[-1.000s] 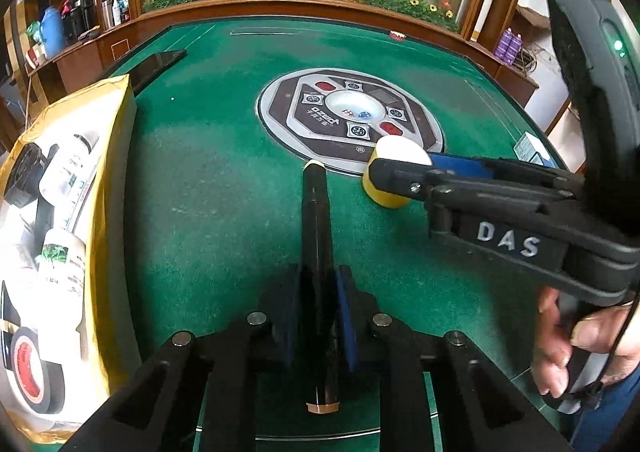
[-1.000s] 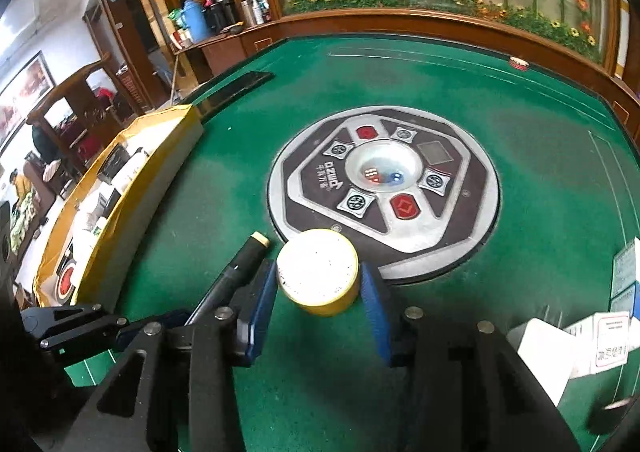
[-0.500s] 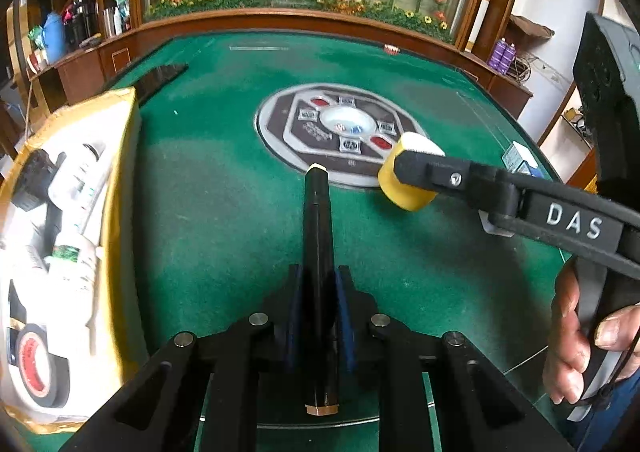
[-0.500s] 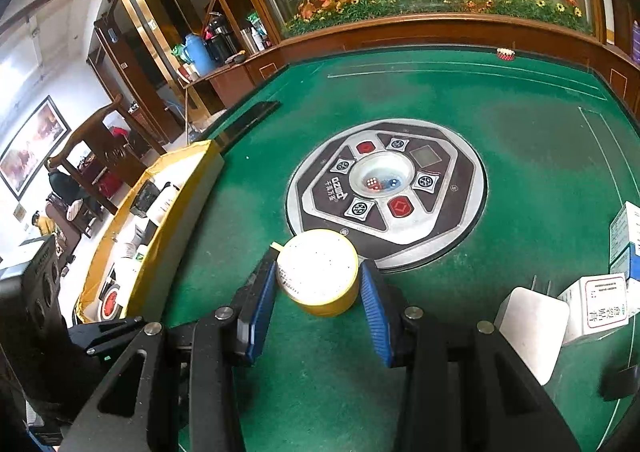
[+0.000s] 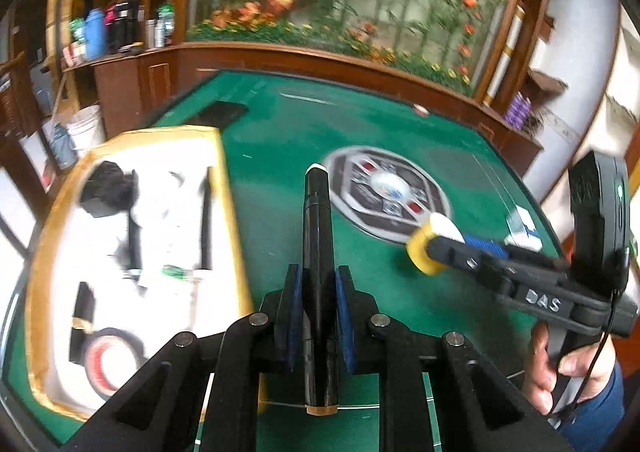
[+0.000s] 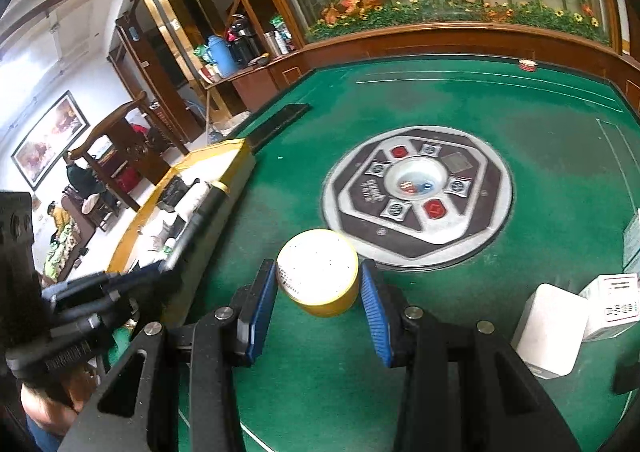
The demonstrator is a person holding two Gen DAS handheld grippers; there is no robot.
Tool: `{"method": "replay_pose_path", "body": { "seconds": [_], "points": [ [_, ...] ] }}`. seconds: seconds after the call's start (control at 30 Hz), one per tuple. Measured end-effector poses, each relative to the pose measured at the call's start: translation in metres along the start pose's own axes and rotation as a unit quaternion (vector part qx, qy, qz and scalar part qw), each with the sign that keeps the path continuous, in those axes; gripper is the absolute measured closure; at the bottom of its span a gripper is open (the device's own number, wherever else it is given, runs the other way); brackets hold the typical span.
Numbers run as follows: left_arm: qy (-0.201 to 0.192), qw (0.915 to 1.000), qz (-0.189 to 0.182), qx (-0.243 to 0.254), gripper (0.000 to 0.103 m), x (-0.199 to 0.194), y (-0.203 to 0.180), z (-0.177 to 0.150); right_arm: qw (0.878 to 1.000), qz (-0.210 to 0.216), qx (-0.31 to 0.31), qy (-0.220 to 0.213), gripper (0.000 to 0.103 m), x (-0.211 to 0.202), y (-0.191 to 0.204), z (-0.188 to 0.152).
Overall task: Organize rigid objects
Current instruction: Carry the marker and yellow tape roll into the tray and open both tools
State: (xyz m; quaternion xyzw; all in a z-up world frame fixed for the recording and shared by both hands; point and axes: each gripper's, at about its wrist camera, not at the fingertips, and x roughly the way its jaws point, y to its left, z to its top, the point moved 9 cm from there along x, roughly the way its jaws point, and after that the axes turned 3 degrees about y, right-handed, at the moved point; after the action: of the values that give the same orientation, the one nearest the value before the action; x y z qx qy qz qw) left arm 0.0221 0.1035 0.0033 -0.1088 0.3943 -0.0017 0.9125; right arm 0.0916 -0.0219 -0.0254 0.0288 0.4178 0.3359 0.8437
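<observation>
"DAS" on right tongs [image 5: 444,248]

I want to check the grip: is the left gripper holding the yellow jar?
No, the left gripper is shut on a black pen.

Matt felt and glossy plastic are showing on the bench

The bench [image 6: 520,99] is wearing rough green felt; the black tube [image 5: 316,252] is gleaming like glossy plastic; the yellow jar [image 6: 320,272] is looking smooth, its white lid matt; the wooden rail [image 6: 460,41] is shining, varnished.
</observation>
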Motion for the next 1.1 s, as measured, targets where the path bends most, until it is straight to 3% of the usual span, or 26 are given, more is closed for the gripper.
{"method": "replay_pose_path", "body": {
  "seconds": [0.3,0.53,0.67,0.87,1.1],
  "points": [
    [-0.025,0.9947,0.043,-0.090,0.086,-0.019,0.097,0.013,0.997,0.073,-0.034,0.017,0.062,0.007,0.070,-0.007],
    [0.002,0.9903,0.055,-0.128,0.086,0.013,0.136,0.025,0.989,0.109,-0.089,0.050,0.062,0.040,0.147,-0.016],
    [0.018,0.9876,0.064,-0.142,0.086,0.031,0.151,0.026,0.985,0.105,-0.122,0.062,0.062,0.062,0.181,-0.022],
    [0.026,0.9874,0.063,-0.142,0.086,0.041,0.155,0.024,0.983,0.086,-0.138,0.087,0.062,0.082,0.186,-0.033],
    [0.026,0.9878,0.060,-0.141,0.085,0.043,0.152,0.025,0.981,0.085,-0.153,0.082,0.061,0.079,0.187,-0.038]
  ]
}}
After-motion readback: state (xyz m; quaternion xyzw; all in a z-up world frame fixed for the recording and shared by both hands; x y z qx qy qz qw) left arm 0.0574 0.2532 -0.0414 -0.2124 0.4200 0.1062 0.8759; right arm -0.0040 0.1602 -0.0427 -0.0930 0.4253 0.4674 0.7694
